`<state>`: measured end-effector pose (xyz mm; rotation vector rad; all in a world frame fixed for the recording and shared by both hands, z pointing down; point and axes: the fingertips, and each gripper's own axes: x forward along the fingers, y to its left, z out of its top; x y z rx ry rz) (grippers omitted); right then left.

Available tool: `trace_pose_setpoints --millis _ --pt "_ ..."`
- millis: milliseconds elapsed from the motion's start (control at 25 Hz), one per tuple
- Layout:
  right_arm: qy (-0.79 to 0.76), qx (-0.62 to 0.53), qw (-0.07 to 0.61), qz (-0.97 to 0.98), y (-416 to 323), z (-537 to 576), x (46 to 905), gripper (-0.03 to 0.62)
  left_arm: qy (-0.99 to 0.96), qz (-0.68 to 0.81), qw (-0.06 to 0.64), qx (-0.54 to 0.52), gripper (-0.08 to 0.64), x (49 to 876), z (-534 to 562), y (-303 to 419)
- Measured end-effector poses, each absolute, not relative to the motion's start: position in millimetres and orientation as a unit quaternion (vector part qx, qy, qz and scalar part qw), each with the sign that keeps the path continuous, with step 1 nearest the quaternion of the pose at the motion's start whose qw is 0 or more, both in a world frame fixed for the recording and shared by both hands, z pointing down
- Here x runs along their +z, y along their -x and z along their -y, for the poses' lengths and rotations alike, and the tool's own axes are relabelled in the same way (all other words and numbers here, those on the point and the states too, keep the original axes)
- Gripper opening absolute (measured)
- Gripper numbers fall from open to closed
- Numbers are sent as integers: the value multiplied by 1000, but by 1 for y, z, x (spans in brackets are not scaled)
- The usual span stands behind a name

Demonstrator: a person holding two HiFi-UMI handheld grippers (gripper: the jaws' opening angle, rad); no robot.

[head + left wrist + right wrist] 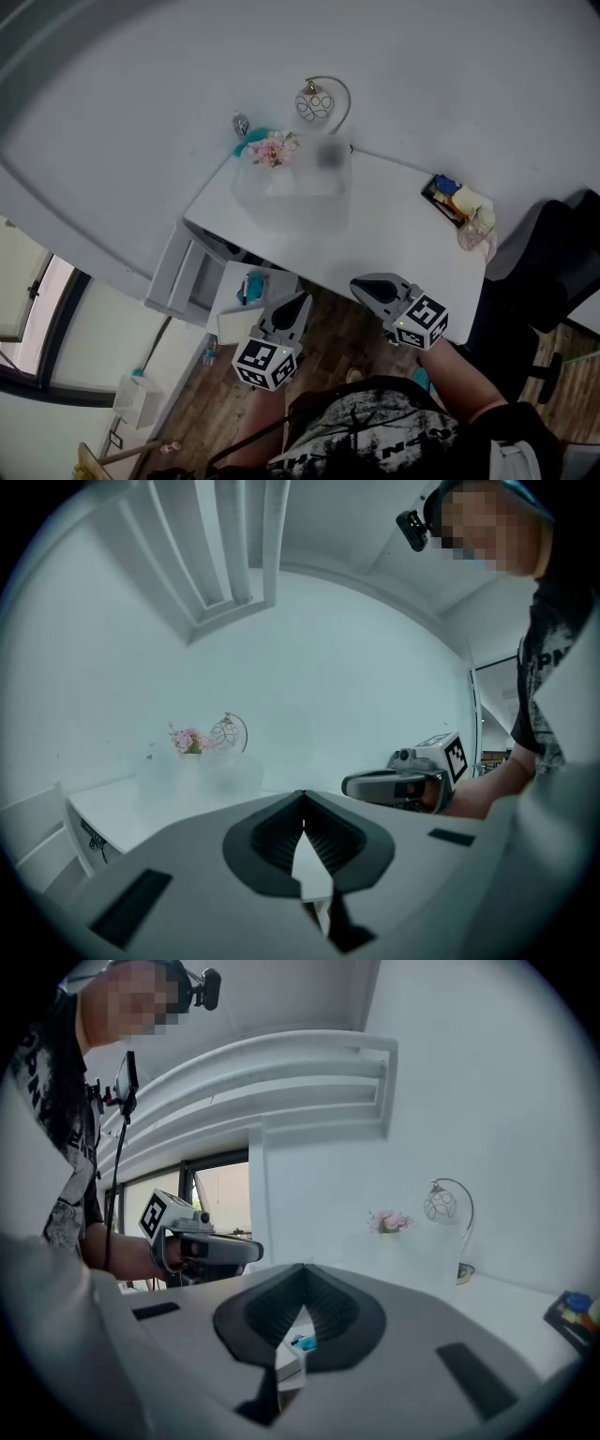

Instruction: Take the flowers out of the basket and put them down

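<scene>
Pink flowers (273, 149) stand in a pale, see-through basket (289, 187) at the far left of the white desk (394, 234). Both grippers hang off the desk's near edge, close to my body and far from the basket. My left gripper (299, 304) is shut with nothing in it. My right gripper (362, 285) is also shut and empty. The left gripper view has the flowers (188, 740) small and distant above its shut jaws, with the right gripper (349, 784) at the right. In the right gripper view the flowers (388, 1221) are just as far off, and the left gripper (255, 1252) shows at the left.
A curved lamp with a globe (317, 103) stands behind the basket. A dark tray of small items (454, 201) and a clear bag (475, 231) sit at the desk's right end. A black chair (553, 262) is at the right, an open white drawer unit (192, 272) below left.
</scene>
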<state>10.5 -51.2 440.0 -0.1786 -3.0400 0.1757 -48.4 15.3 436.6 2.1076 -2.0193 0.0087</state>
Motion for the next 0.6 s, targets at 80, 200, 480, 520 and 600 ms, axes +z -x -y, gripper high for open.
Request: trace_pose_setpoints --millis 80,200,480,520,600 --pt "62 54 47 996 -5 60 441 15 -714 691 112 4 15 439 -8 53" --pt "66 55 51 995 -2 71 446 15 -711 694 117 6 15 443 2 57" --pt "74 48 65 994 19 84 456 15 -716 688 122 4 15 446 23 72" --pt "74 46 67 994 22 87 456 15 -717 686 124 3 15 448 27 75" --pt "72 41 70 994 30 93 457 15 -721 681 126 3 14 451 36 84"
